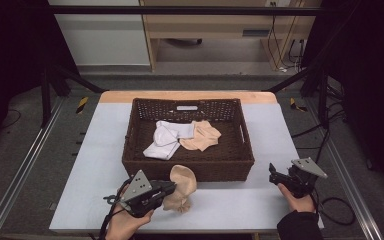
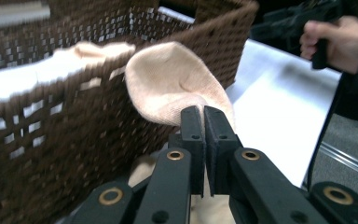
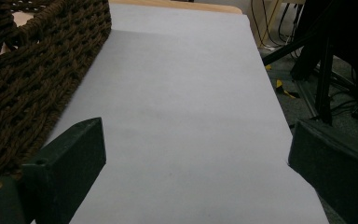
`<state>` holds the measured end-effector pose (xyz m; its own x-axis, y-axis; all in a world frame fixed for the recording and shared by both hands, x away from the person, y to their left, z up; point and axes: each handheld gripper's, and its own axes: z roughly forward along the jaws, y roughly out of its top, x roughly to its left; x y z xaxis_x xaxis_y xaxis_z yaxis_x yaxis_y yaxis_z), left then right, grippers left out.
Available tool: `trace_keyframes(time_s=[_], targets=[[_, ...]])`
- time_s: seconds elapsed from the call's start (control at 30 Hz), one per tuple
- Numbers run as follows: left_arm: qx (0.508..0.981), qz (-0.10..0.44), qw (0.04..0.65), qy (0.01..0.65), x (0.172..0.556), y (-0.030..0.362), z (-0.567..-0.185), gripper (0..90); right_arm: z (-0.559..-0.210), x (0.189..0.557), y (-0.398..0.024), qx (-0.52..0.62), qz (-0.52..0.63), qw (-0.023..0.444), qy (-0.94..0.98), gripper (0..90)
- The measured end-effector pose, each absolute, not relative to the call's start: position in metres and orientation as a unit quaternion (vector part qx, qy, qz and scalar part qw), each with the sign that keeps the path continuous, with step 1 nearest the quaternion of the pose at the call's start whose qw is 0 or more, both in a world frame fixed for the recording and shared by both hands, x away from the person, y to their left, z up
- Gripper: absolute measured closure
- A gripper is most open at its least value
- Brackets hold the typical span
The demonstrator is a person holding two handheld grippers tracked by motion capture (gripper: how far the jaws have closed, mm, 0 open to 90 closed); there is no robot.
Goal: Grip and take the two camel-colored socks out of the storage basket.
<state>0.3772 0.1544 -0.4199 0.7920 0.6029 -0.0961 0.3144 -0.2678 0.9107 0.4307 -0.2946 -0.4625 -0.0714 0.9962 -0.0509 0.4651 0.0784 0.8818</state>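
A beige sock [image 1: 182, 186] hangs in front of the brown wicker basket [image 1: 141, 166], just outside its near wall. My left gripper [image 1: 172, 187] is shut on that sock; in the left gripper view the jaws pinch the beige sock [image 2: 172, 81] near its lower part, with the basket [image 2: 42, 140] wall close on the left. Inside the basket lie a white sock [image 1: 164, 140] and another beige sock [image 1: 203, 135]. My right gripper [image 1: 273, 173] is held low over the table at the right, open and holding nothing, its fingers [image 3: 70, 163] wide apart.
The basket sits at the centre back of the white table [image 1: 95, 150]. Bare table surface [image 3: 182, 107] stretches right of the basket. The table's right edge drops to a floor with cables and black frame legs [image 1: 325, 95].
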Motion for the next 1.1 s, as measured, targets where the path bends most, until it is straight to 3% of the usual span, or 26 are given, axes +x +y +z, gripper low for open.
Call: trace_keyframes(time_s=[0.47,0.63,0.67,0.83,1.1], targets=[[0.812,0.123,0.473,0.319,0.392,0.150,-0.459,85.9,-0.464,0.432,-0.293,0.575,0.357,0.364,0.640,4.3],[0.804,0.131,0.480,0.325,0.392,0.153,-0.459,72.6,-0.464,0.432,-0.292,0.574,0.355,0.362,0.643,4.3],[0.795,0.135,0.489,0.333,0.392,0.157,-0.456,62.8,-0.464,0.432,-0.293,0.573,0.356,0.363,0.643,4.3],[0.784,0.148,0.491,0.349,0.392,0.170,-0.453,48.4,-0.464,0.431,-0.294,0.576,0.359,0.361,0.639,4.3],[0.766,0.179,0.470,0.401,0.392,0.214,-0.457,37.3,-0.463,0.430,-0.297,0.579,0.361,0.360,0.636,4.1]])
